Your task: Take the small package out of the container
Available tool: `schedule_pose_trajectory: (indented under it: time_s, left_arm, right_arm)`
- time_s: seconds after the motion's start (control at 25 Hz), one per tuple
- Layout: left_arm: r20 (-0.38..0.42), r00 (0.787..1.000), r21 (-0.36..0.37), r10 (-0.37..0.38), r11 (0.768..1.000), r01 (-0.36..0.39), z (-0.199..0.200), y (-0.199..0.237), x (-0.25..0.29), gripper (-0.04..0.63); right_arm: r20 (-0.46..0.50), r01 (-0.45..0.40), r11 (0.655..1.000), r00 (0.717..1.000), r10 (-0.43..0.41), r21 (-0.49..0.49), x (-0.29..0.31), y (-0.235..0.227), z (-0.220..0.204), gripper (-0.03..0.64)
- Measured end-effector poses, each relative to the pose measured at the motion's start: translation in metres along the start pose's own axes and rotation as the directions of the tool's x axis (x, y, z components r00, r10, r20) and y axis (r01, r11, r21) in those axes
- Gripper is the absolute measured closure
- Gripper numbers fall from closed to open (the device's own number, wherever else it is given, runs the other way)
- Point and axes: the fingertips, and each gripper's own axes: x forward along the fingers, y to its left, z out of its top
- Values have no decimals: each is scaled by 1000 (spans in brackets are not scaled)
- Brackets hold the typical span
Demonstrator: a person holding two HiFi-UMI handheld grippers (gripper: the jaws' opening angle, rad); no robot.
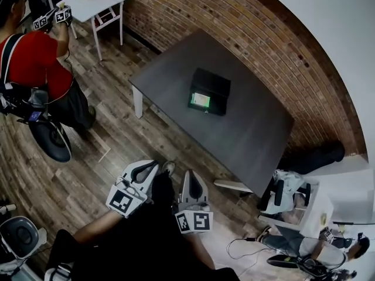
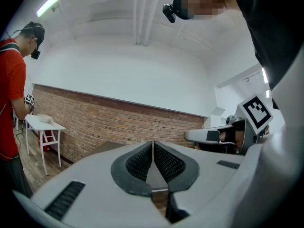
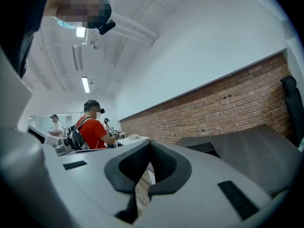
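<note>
Near the middle of the dark worktop (image 1: 252, 130), well apart from every edge, sat the black container (image 1: 213, 84). Inside it the small package (image 1: 200, 100) showed only a green face. The container's walls hid the rest of it, and any print was too small to read.

Both tools hung low in the head view over the wooden floor (image 1: 117, 139), well short of the worktop's near edge. The left tool (image 1: 146, 170) had its ribbed pads pressed together, and the right tool (image 1: 192, 180) was likewise closed, pad against pad. Their handles were cut off by the person's dark sleeves.

A brick wall (image 1: 234, 22) ran just behind the worktop's far edges. Clutter (image 1: 287, 195) at its right corner was hard to make out. A person in red (image 1: 35, 57) stood on the floor at the left, beside a white side table (image 1: 111, 4).
</note>
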Motion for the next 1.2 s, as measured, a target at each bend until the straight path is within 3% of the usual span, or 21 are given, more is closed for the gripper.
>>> schedule_pose_trajectory:
  time_s: [0.72, 1.2]
  left_arm:
    - [-46, 998, -11, 51, 999, -52, 2, 63, 172, 558]
    - [-44, 995, -5, 86, 996, -86, 9, 75, 280, 558]
  right_arm:
    - [-35, -23, 1000, 999, 24, 21, 138, -126, 26, 593]
    - [-77, -39, 998, 996, 43, 52, 194, -213, 34, 594]
